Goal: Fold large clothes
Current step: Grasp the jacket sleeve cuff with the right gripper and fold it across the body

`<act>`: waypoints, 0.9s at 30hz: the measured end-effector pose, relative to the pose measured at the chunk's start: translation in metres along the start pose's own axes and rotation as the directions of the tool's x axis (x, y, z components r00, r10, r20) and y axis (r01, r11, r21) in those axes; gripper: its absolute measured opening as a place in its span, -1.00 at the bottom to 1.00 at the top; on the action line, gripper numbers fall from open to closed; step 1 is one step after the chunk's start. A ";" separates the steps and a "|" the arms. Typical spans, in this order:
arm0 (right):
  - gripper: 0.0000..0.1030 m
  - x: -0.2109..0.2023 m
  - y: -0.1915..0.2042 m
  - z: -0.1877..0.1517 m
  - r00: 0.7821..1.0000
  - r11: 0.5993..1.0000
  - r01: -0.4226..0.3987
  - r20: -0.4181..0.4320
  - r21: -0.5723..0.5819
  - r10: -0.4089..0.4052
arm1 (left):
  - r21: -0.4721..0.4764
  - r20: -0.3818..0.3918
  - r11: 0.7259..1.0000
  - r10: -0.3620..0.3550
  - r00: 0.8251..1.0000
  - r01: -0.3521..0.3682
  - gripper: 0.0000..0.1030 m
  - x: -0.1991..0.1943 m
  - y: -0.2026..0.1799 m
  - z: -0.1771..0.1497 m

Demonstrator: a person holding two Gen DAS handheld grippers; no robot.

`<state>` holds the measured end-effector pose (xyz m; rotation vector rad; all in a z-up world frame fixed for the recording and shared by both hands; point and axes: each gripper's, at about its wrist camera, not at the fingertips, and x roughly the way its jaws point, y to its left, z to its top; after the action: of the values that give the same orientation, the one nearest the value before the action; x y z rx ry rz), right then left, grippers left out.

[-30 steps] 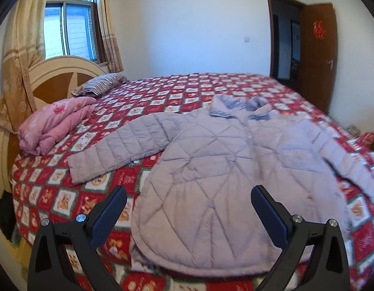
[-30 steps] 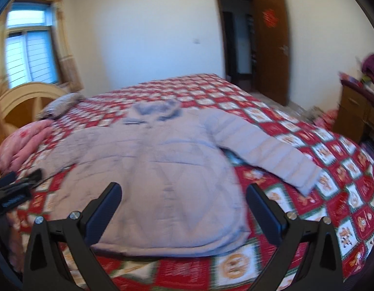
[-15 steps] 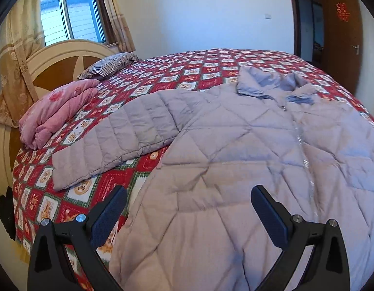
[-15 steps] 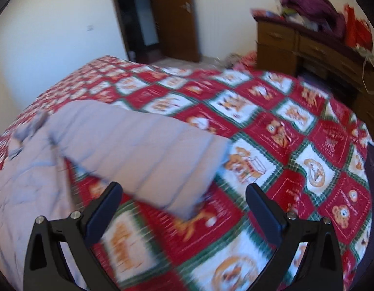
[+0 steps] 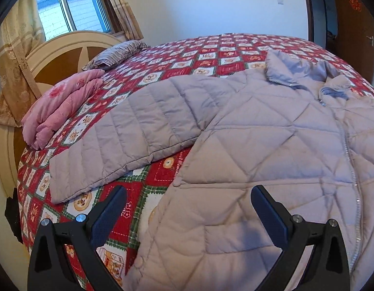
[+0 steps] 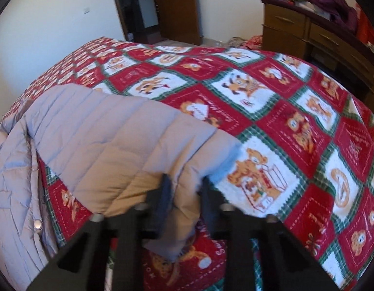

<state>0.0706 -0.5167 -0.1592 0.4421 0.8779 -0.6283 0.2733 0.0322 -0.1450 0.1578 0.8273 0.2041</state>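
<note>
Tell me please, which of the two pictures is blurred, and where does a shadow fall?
Left wrist view: sharp, edges bent by the fisheye; the open left tongs cast a shadow on the jacket. Right wrist view: motion-blurred, mostly around the right tongs, shut on the sleeve.

Left wrist view: low over the lavender quilted puffer jacket (image 5: 271,150), facing the cream arched headboard (image 5: 65,46) and window corner of the bed.
Right wrist view: very close above one jacket sleeve (image 6: 119,150), facing the brown wooden door (image 6: 177,7).
Shared: the jacket on the red patchwork bedspread (image 6: 296,111).
</note>
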 end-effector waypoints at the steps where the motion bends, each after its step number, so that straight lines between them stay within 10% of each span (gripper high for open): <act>1: -0.73 -0.002 0.002 0.002 1.000 1.000 -0.004 0.004 -0.009 0.004 | -0.002 -0.008 1.000 0.003 1.000 -0.003 0.98 0.003 0.003 0.001; 15: -0.82 -0.061 0.118 0.049 0.972 0.971 -0.067 0.205 -0.230 0.115 | -0.050 0.006 0.999 0.017 1.000 -0.017 0.98 0.009 0.040 0.027; 27: -0.83 -0.065 0.293 0.020 0.925 0.845 -0.218 0.172 -0.487 0.338 | -0.071 -0.005 0.997 0.013 1.000 -0.013 0.98 0.033 0.045 0.037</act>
<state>0.2468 -0.2915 -0.0648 0.0498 0.6713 -0.1814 0.3169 0.0817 -0.1337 0.0966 0.8221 0.2460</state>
